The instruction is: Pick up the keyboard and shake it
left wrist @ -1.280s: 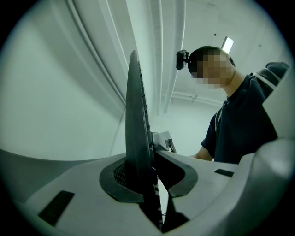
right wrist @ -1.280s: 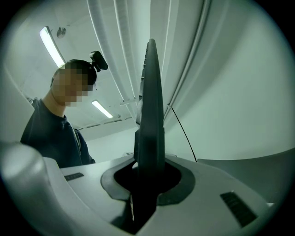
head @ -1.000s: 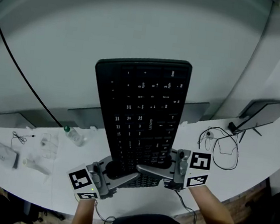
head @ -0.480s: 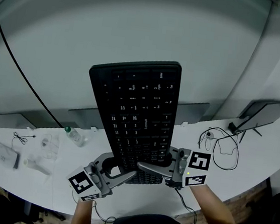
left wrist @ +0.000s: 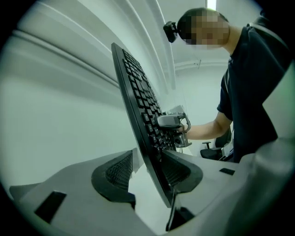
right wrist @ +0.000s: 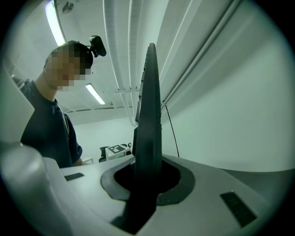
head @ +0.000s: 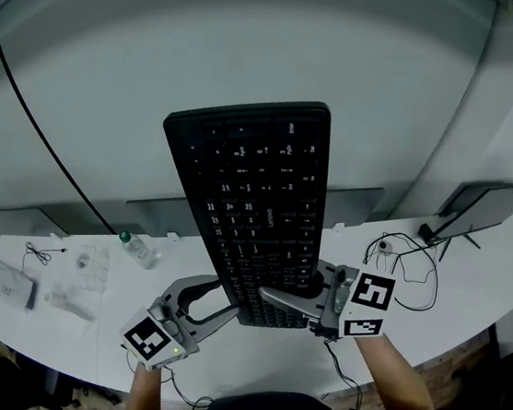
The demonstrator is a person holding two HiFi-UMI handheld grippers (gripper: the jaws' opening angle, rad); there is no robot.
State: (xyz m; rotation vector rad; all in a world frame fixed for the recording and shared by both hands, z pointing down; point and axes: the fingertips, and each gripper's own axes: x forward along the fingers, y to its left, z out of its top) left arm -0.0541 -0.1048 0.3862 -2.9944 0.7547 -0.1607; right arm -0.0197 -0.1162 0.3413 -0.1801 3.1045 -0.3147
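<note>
A black keyboard (head: 256, 209) is held up in the air, standing on its short end with the keys toward me. My right gripper (head: 289, 292) is shut on its lower end; in the right gripper view the keyboard's edge (right wrist: 150, 106) rises straight out of the closed pads (right wrist: 147, 177). My left gripper (head: 217, 302) is at the lower left corner. Its jaws have just been opening. In the left gripper view the keyboard (left wrist: 138, 92) still stands between the pads (left wrist: 147, 168), with a gap at the left pad and the key side close against the right one.
Below is a curved white desk (head: 246, 365) with a small bottle (head: 135, 248), small items at the left (head: 10, 282), tangled cables (head: 407, 264) and a dark tilted screen (head: 483, 211). A white wall with a black cable (head: 35, 117) stands behind. The person's body fills one side of both gripper views.
The left gripper's jaws have spread off the keyboard's lower end and it has sunk down and left. The keyboard, held by the right gripper, has tilted and shifted slightly.
</note>
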